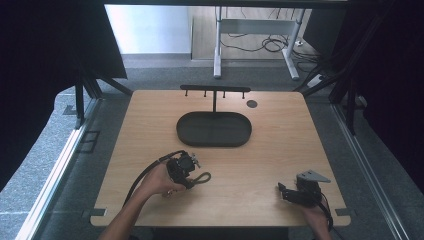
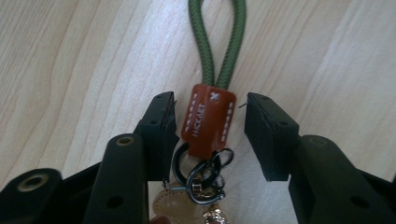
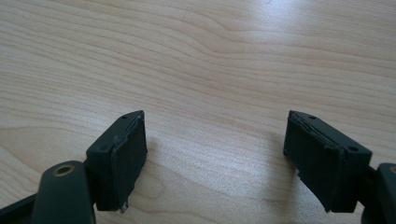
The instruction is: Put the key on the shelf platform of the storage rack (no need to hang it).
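A keychain lies on the wooden table [image 1: 260, 155]. It has a green cord loop [image 2: 219, 42], a brown leather tag [image 2: 208, 119] and metal rings [image 2: 203, 172]. My left gripper [image 2: 210, 133] is open with the tag between its jaws. One jaw is close against the tag and the other stands well apart from it. From above, the left gripper [image 1: 189, 180] is near the table's front left, and the cord loop [image 1: 202, 177] sticks out to its right. My right gripper [image 1: 283, 192] rests at the front right. It is open [image 3: 215, 154] over bare wood.
A black oval tray [image 1: 182, 127] sits at the middle back of the table. A T-shaped rack with small hooks [image 1: 215, 89] rises from its far side. A round dark grommet [image 1: 252, 103] lies to the rack's right. A white desk frame [image 1: 218, 55] stands on the floor beyond.
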Available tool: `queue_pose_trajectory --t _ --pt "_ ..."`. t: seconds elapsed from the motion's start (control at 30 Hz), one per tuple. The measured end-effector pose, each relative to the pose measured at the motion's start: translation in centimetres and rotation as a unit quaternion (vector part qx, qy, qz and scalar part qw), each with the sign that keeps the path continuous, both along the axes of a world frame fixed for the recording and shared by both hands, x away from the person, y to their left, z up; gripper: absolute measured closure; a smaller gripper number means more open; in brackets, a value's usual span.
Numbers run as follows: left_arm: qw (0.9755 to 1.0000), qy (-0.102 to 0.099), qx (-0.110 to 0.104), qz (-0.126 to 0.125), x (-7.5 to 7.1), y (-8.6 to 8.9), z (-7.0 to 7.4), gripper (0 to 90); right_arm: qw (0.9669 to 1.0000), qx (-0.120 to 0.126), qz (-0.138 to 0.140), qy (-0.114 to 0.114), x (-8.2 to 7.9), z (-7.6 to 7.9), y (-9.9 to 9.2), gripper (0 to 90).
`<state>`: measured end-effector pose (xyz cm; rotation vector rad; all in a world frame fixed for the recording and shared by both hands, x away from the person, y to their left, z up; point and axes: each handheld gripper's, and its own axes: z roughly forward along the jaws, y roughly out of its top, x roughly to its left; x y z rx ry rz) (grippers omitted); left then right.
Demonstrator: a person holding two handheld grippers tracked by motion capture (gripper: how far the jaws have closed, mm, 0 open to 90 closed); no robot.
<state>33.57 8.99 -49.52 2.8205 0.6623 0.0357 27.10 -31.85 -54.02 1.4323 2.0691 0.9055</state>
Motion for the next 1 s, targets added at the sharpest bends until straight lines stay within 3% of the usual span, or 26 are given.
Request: queue_pose_trajectory --t 0.3,0.43,0.6,0.8,1.0 --pt "0.9999 0.006 0.014 -0.007 0.0 -0.1 -0.7 54.5 1.0 0.0 0.0 0.0 0.0 0.0 0.0 21.4" --pt "0.9998 0.011 0.01 -0.009 0.1 -0.1 -0.6 65.0 1.0 0.0 0.0 0.0 0.0 0.0 0.0 21.4" --pt "0.9999 0.008 0.011 -0.006 0.1 -0.1 -0.4 67.2 1.0 0.001 0.0 0.0 0.0 0.0 0.0 21.3" --pt "0.9998 -0.009 -0.019 -0.005 0.4 0.6 2.1 67.3 1.0 0.001 0.0 0.0 0.0 0.0 0.0 21.3" --pt "0.9986 -0.027 -0.046 0.0 1.7 1.0 4.9 67.3 1.0 0.002 0.0 0.0 0.0 0.0 0.0 21.3"
